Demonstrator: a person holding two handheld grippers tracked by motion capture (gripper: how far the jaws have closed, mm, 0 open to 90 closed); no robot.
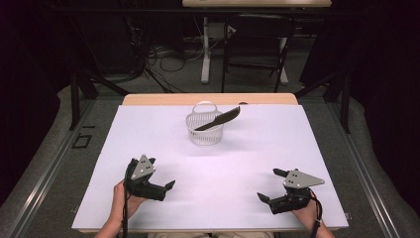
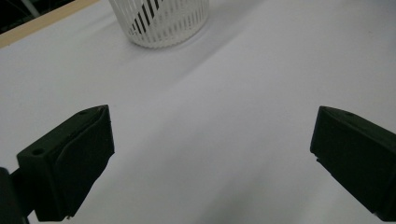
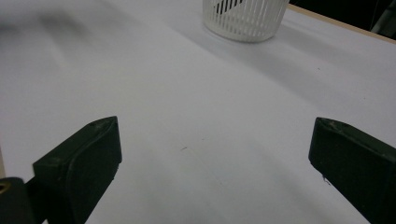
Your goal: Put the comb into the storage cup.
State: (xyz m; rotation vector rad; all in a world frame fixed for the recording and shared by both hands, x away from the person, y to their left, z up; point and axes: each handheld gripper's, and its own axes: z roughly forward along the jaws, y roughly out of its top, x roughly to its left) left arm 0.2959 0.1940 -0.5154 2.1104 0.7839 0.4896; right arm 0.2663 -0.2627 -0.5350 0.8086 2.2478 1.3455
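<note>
A white slatted basket (image 1: 204,130) stands upright toward the far middle of the desk (image 1: 148,129), on the white sheet that covers most of its top. A dark, flat, blade-like piece (image 1: 219,119) leans inside the basket, its lower end down among the slats and its upper end jutting over the rim toward the right; the high view is too small to tell for certain what it is, though it looks like a knife. A thin looped handle rises at the back of the basket's rim. In the left gripper view the basket's (image 2: 160,21) lower wall shows at the top, with dark stripes of the piece visible through the slats, and in the right gripper view the basket (image 3: 243,17) sits at the top edge, with the wooden edge of the desk behind it. Both tools are well apart from the basket, near the person's side. The left tool (image 1: 162,173), held in the person's left hand (image 1: 124,198), sits low over the sheet at the near left with its jaws spread wide and nothing between them. The right tool (image 1: 271,185), held in the right hand (image 1: 307,214) at the near right, likewise has its jaws wide apart over bare sheet.
</note>
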